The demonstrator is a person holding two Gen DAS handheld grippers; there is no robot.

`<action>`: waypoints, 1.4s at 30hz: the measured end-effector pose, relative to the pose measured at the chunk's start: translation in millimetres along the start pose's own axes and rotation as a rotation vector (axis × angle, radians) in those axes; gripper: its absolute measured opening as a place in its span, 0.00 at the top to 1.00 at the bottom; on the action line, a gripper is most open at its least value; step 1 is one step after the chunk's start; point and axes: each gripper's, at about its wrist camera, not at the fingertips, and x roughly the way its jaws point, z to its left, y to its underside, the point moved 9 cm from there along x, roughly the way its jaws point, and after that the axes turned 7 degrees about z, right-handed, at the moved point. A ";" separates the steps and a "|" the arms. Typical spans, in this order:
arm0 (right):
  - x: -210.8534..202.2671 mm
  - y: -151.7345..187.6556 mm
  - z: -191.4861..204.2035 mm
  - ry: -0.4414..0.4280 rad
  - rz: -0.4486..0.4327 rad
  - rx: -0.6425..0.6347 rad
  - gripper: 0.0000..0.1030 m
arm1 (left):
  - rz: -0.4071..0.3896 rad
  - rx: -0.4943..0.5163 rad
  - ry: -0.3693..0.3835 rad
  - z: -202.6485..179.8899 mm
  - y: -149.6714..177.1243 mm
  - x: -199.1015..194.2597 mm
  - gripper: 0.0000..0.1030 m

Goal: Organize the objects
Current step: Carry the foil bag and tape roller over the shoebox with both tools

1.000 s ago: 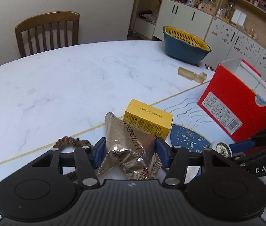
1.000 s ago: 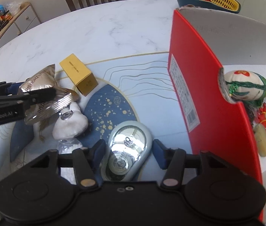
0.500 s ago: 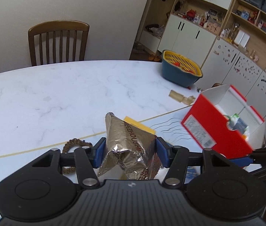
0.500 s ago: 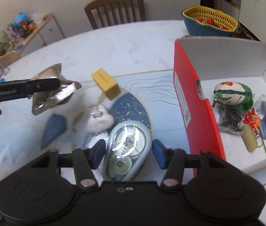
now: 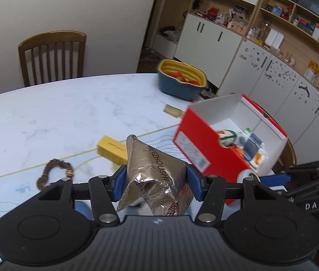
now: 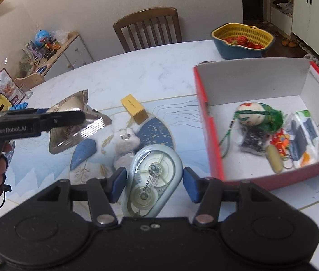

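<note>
My left gripper [image 5: 156, 184] is shut on a crinkled gold foil packet [image 5: 157, 176] and holds it in the air above the table; the packet also shows in the right wrist view [image 6: 73, 122]. My right gripper [image 6: 153, 181] is shut on a clear correction tape dispenser [image 6: 153, 180], lifted above the table left of the red box [image 6: 209, 135]. The red box [image 5: 204, 149] is open and holds a painted ball [image 6: 253, 115] and several small items. A yellow carton [image 6: 134, 108] and a white plush toy [image 6: 125, 142] lie on the mat.
A brown hair scrunchie [image 5: 54, 172] lies at the left of the mat. A blue and yellow basket [image 6: 243, 40] stands at the table's far edge. A wooden chair [image 6: 148, 28] is behind the table. A small tan bottle [image 5: 173, 110] lies near the box.
Both grippers have risen well above the table with their objects. The tape dispenser left the mat. The inside of the red box has come into view.
</note>
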 end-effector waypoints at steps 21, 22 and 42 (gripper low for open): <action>-58.4 -30.3 -141.3 0.058 -0.089 0.065 0.48 | 0.065 0.143 0.061 -142.9 -26.9 65.2 0.46; -59.9 -34.1 -148.8 0.066 -0.096 0.068 0.48 | 0.069 0.148 0.060 -147.7 -28.0 68.9 0.46; -26.9 -88.1 -237.7 0.117 -0.086 0.060 0.48 | 0.225 0.153 0.037 -220.1 -42.3 165.8 0.46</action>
